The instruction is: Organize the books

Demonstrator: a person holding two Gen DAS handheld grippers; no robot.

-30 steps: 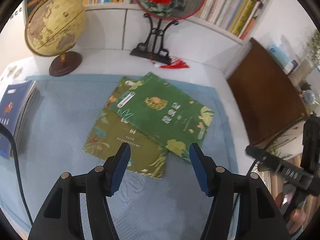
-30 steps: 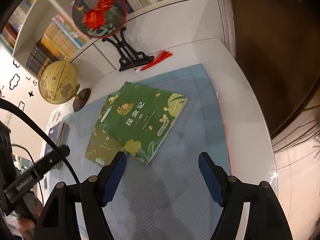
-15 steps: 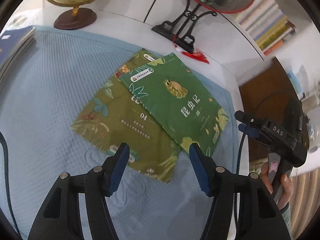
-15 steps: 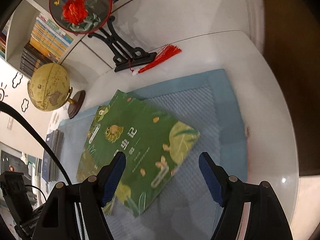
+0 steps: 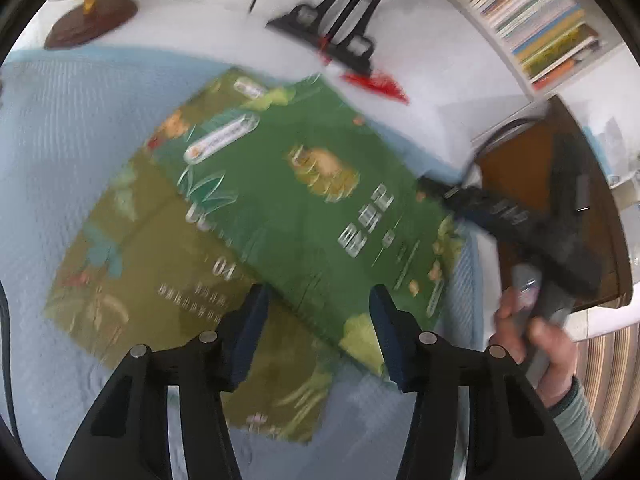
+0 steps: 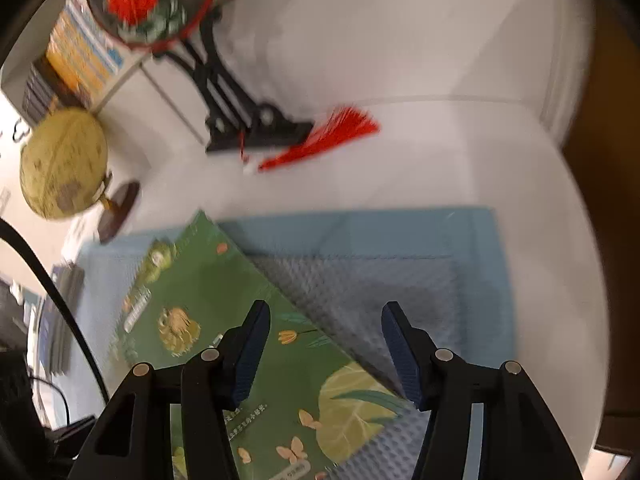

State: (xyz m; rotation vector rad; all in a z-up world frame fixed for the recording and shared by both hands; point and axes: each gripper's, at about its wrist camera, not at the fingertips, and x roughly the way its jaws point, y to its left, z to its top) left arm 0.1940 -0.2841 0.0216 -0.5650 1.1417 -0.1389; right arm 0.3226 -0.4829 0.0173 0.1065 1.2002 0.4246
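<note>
Books first: the bright green book (image 5: 320,208) lies flat on the blue mat (image 5: 68,128), slanted, overlapping the olive book (image 5: 152,280) beneath it, and the olive one sticks out toward the near-left side. Left gripper (image 5: 318,312) hangs over the seam where the two covers meet, jaws closing, part-way apart, blue pads clear of the covers as far as the blur lets anyone judge, nothing gripped. Over on the right edge of that view, a hand (image 5: 532,336) in a striped sleeve carries the other tool. Right gripper (image 6: 324,340) sits above the green book's long edge, one pad over the cover, the other over bare mat; its jaws are closing too, half-spread, the edge between them but not pinched. Behind the mat, on the white table (image 6: 440,160), stand a fan stand (image 6: 248,120) with a red tassel (image 6: 324,136) and a globe (image 6: 60,164).
</note>
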